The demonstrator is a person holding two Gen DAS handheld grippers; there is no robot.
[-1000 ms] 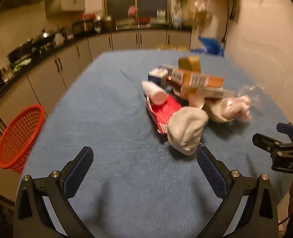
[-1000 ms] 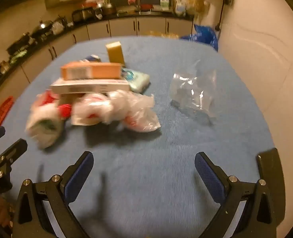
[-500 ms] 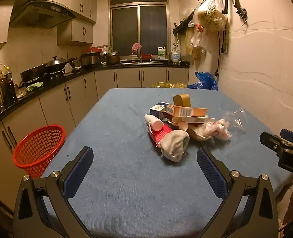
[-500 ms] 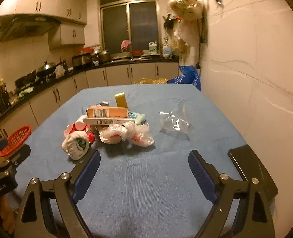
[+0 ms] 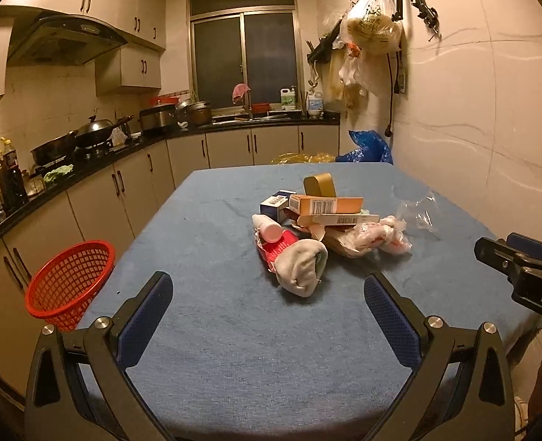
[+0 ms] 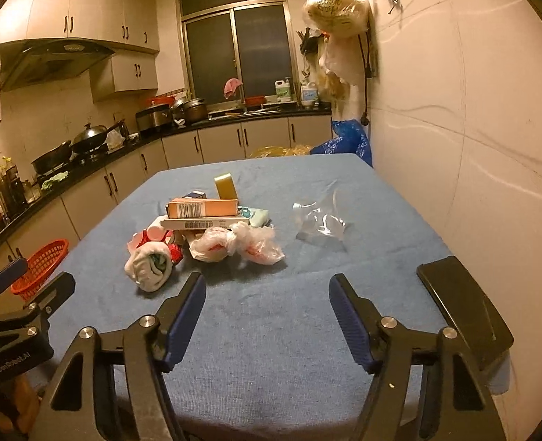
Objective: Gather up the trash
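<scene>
Trash pile (image 5: 307, 228) sat mid-table (image 5: 234, 349), red basket (image 5: 70, 284) off left edge as likely bin. Left gripper (image 5: 267, 316), right gripper (image 6: 267, 316) hovered short, jaws spread, empty, probably ready for first pick.

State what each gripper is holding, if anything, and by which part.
Nothing is held. The left gripper and right gripper are both open and empty above the blue tablecloth.

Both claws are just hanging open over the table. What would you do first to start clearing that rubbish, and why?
Probably reach the left gripper forward to the rolled white sock. Both grippers are open and empty, that sock is the nearest piece of the pile, and the red basket sits off the table's left edge, on that gripper's side.
</scene>
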